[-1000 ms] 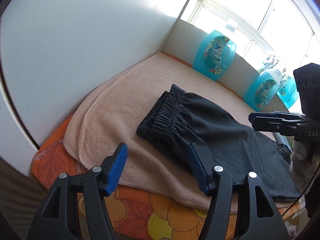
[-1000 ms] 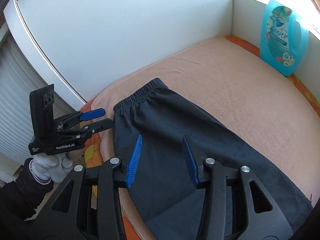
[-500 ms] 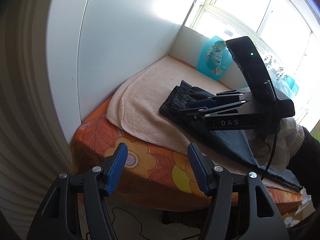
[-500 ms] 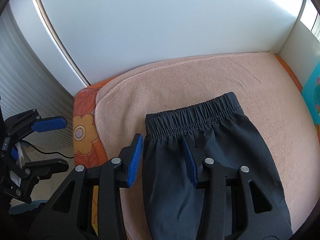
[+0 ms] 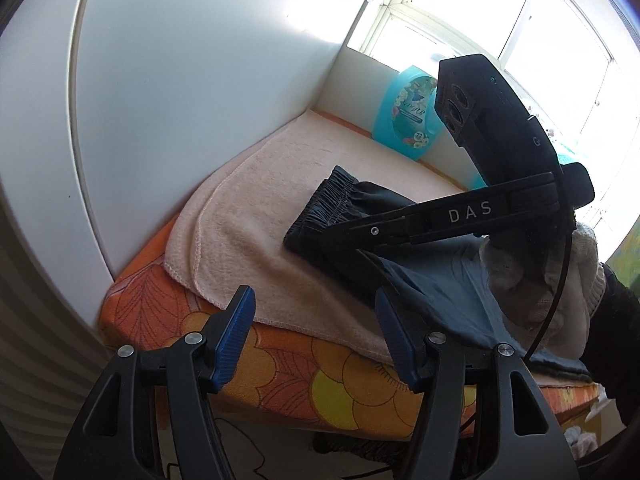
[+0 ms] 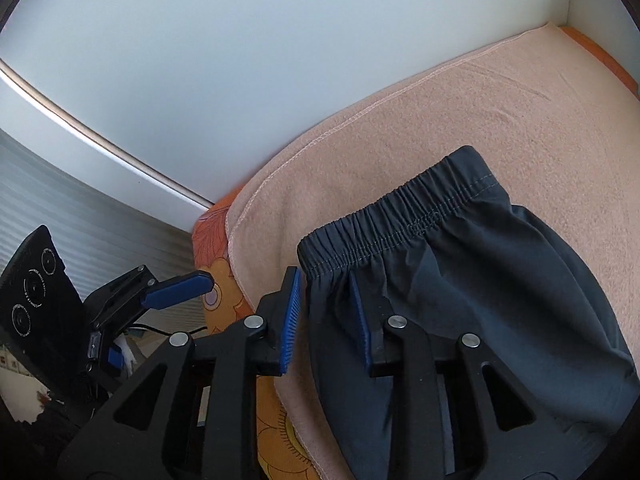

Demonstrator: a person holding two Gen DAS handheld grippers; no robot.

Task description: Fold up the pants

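Note:
Dark grey pants (image 6: 480, 280) lie on a peach towel (image 6: 400, 128), the elastic waistband (image 6: 400, 228) nearest me. My right gripper (image 6: 326, 312) is open and low at the near waistband corner, its jaws on either side of the side edge of the pants. In the left wrist view the right gripper's black body (image 5: 460, 216) lies across the pants (image 5: 352, 204). My left gripper (image 5: 316, 332) is open and empty, held off the bed's front edge, apart from the pants. It also shows in the right wrist view (image 6: 176, 292).
The towel (image 5: 260, 216) covers an orange floral mattress (image 5: 304, 376). White walls (image 5: 192, 80) close in the bed at the back and left. A turquoise detergent bottle (image 5: 404, 120) stands in the far corner under the window. A radiator (image 6: 80, 216) is at the left.
My right gripper has swung left and dropped onto the waistband corner. My left gripper has pulled back off the bed and away from the pants.

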